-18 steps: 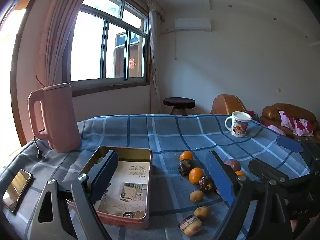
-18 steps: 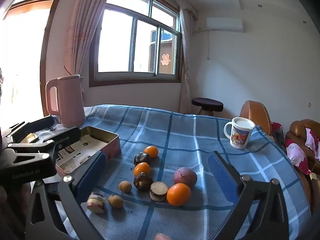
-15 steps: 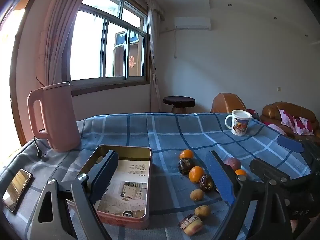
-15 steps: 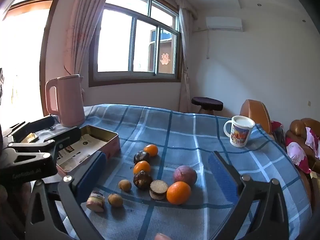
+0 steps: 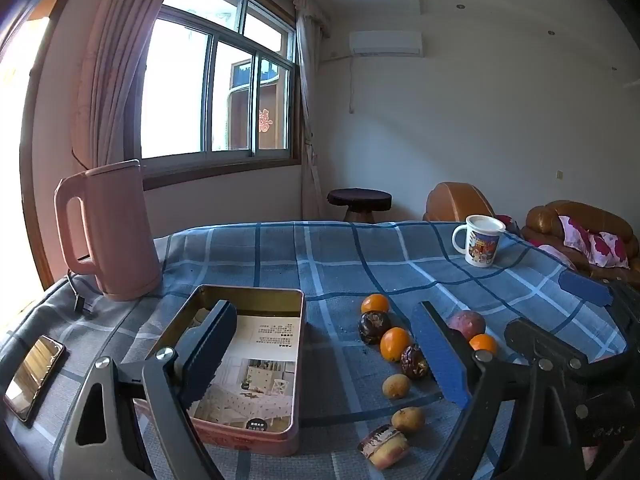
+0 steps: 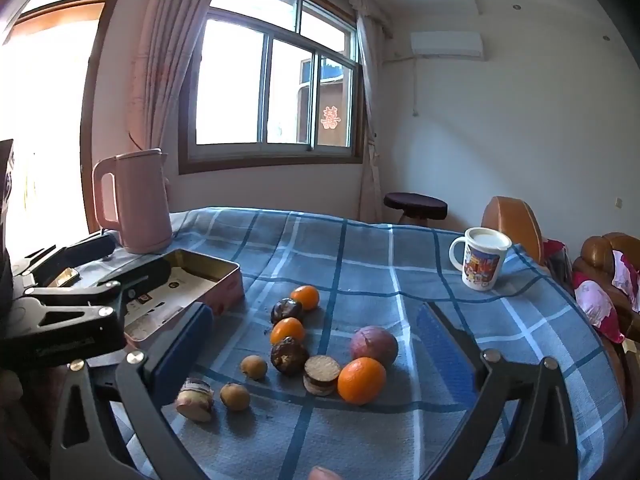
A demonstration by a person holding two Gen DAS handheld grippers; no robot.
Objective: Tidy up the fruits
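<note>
Claws left (image 5: 324,354) and right (image 6: 316,354) gape wide, holding nothing, above scattered fruits (image 6: 362,380)

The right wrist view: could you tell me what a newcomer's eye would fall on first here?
Probably the cluster of fruit on the blue checked tablecloth, led by the big orange nearest the open right gripper, with a purple round fruit just behind it. Next come the open tin box to the left and the pink kettle by the window.
</note>
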